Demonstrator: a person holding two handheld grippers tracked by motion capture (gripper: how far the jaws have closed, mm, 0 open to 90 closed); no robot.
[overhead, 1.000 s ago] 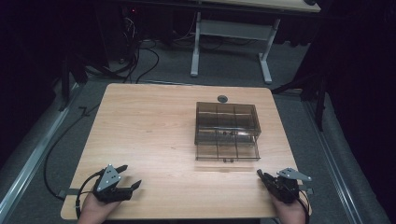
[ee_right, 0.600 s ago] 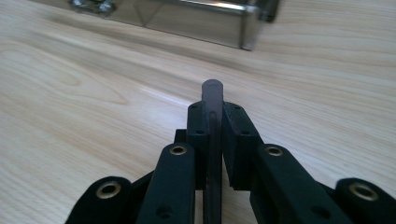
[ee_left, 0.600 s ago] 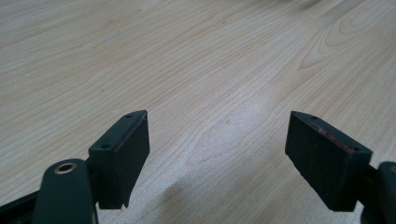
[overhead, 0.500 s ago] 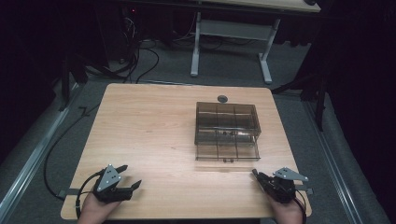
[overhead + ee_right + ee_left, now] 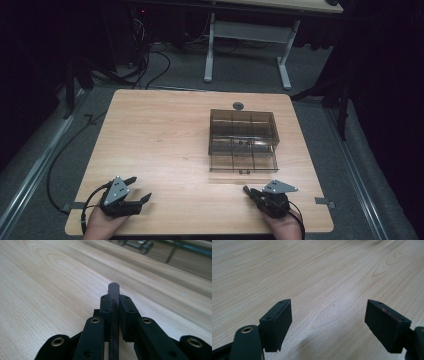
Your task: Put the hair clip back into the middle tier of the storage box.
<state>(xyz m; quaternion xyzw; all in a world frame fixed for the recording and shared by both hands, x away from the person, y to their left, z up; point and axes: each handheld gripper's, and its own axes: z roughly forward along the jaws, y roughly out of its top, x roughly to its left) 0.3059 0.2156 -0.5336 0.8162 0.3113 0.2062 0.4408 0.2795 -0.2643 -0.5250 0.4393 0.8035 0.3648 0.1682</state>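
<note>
My left gripper [image 5: 141, 188] rests near the front left corner of the wooden table [image 5: 160, 135], held by a hand. It stands open with only bare wood between its pads [image 5: 278, 320]. At the front right, my right gripper [image 5: 248, 190] points left and slightly away from me. In the right gripper view its jaws [image 5: 114, 300] are shut on a thin dark flat piece [image 5: 114, 288], whose rounded end sticks out past the pads. A smoky see-through drawer box [image 5: 242, 137] stands just beyond it, with its lowest drawer [image 5: 243, 163] pulled out a little.
A small dark round thing [image 5: 238, 105] lies on the table behind the box. The drawer's front and handle [image 5: 140, 245] show at the top of the right gripper view. Cables and a white desk frame [image 5: 210, 45] are on the floor beyond the table.
My right gripper has slid left along the front edge, coming in front of the drawer box. The left gripper has stayed where it was.
</note>
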